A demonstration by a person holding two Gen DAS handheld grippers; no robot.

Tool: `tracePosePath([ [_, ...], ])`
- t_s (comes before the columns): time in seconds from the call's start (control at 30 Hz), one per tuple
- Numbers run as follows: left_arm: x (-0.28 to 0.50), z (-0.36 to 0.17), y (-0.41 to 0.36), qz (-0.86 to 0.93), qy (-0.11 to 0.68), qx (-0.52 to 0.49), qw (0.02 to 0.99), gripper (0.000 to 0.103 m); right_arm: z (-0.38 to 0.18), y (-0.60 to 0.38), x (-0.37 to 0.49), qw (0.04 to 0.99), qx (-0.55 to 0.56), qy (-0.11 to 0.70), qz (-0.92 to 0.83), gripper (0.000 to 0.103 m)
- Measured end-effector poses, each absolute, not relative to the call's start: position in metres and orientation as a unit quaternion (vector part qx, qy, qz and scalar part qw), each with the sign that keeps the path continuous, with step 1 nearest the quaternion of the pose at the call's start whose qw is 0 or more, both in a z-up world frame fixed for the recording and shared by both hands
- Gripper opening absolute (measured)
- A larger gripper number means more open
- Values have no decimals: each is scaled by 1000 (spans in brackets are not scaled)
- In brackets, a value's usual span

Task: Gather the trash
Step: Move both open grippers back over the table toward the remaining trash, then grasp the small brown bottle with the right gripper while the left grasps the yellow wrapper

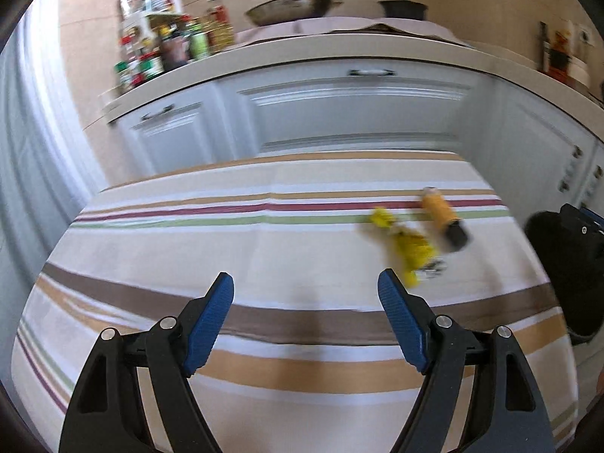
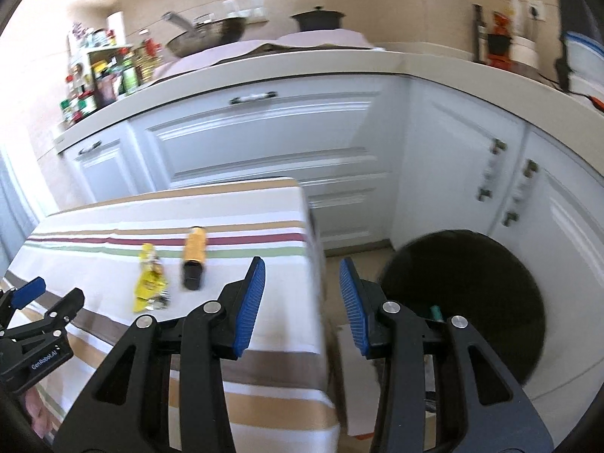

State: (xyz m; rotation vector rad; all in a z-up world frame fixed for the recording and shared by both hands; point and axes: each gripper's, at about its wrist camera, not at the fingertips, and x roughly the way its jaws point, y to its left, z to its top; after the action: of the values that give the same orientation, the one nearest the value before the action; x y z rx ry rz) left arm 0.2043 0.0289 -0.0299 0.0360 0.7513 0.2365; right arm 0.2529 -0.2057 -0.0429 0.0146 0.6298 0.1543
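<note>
On the striped tablecloth (image 2: 113, 226) lay two pieces of trash, side by side toward the table's right half: a crumpled yellow wrapper (image 2: 150, 283) and an orange bottle with a black cap (image 2: 193, 258). They were near each other but apart in the right wrist view; in the left wrist view, where both were blurred, the wrapper (image 1: 407, 247) and the bottle (image 1: 445, 222) nearly met at their near ends. The bottle lay flat, its long axis running roughly from the near edge toward the cabinets, black cap at the near end. The wrapper stretched along much the same line, its twisted narrow end pointing away.

Nothing stood between the trash and either gripper — only bare cloth. The left gripper (image 1: 305, 294) hovered over the near part of the table with its jaws wide apart and nothing between them, the wrapper just beyond its right fingertip. The right gripper (image 2: 302, 283) hung over the table's right edge, jaws partly apart and empty; in its view the left gripper (image 2: 49, 294) showed at the lower left.

On the floor to the right of the table stood a black trash bin (image 2: 472, 264), something small and green visible inside it. A pale box (image 2: 355, 377) sat between the bin and the table. Behind — white cabinets (image 2: 264, 143), a countertop (image 2: 339, 64) with a wok (image 2: 211, 34), a dark pot (image 2: 319, 19) and a rack of bottles and jars (image 2: 98, 71).
</note>
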Motion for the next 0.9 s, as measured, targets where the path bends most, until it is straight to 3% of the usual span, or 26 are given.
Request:
tracePosePath([
  [0.5, 188, -39, 122, 194, 374, -26, 906, 76, -58, -123, 286, 934, -43, 335, 115, 40],
  [0.9, 184, -46, 137, 203, 380, -46, 901, 77, -80, -94, 314, 915, -68, 381, 113, 40],
])
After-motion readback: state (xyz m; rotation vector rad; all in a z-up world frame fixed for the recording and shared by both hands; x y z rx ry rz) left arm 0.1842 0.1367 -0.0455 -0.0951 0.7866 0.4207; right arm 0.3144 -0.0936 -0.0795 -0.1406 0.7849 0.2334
